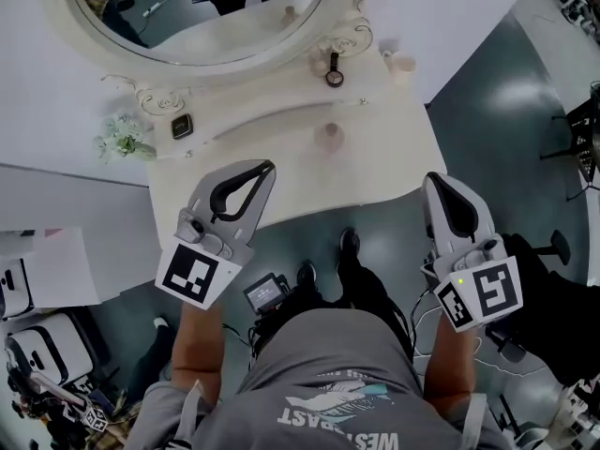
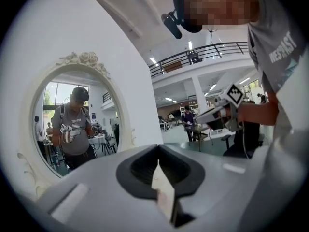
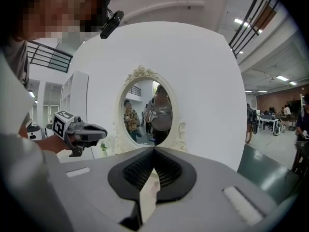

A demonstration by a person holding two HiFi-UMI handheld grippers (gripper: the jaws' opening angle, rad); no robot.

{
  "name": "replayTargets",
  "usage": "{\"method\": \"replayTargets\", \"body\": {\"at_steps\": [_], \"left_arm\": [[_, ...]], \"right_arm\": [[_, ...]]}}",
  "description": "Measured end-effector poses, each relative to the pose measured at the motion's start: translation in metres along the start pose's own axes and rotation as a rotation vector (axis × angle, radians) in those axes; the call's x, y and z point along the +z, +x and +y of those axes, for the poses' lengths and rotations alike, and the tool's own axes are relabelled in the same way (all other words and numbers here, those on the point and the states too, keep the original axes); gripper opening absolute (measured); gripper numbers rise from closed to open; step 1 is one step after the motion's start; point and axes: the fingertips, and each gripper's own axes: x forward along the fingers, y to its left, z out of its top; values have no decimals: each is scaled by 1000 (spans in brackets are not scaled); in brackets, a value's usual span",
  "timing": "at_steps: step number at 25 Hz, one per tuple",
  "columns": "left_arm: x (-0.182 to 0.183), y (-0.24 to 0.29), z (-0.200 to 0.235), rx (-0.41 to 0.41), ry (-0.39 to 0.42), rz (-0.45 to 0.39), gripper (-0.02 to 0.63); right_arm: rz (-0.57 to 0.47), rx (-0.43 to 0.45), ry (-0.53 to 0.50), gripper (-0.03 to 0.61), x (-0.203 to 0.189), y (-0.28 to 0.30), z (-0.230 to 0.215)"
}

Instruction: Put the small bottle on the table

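A small pale pink bottle (image 1: 330, 137) stands upright on the white dressing table (image 1: 281, 172), near its middle. My left gripper (image 1: 270, 166) hovers over the table's front left part, left of and nearer than the bottle, its jaws shut with nothing between them (image 2: 158, 150). My right gripper (image 1: 433, 178) hangs at the table's front right corner, apart from the bottle, with its jaws meeting at the tips and holding nothing (image 3: 153, 151). Each gripper shows in the other's view: the right gripper (image 2: 218, 116) and the left gripper (image 3: 81, 132).
An oval mirror (image 1: 202, 12) in an ornate white frame stands at the table's back. On the table lie a small black square watch (image 1: 181, 127), a sprig of white flowers (image 1: 122, 140), a dark ring-shaped item (image 1: 334, 71) and another pale bottle (image 1: 403, 64). Dark floor surrounds the table's front.
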Motion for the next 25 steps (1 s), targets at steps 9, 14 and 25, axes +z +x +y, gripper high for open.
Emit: {"method": "replayTargets", "body": {"at_steps": [9, 14, 25], "left_arm": [[45, -71, -19, 11, 66, -39, 5], [61, -100, -23, 25, 98, -67, 5], [68, -142, -34, 46, 112, -101, 5]], "right_arm": [[-54, 27, -43, 0, 34, -29, 42], [-75, 38, -71, 0, 49, -44, 61], [-76, 53, -131, 0, 55, -73, 96]]}}
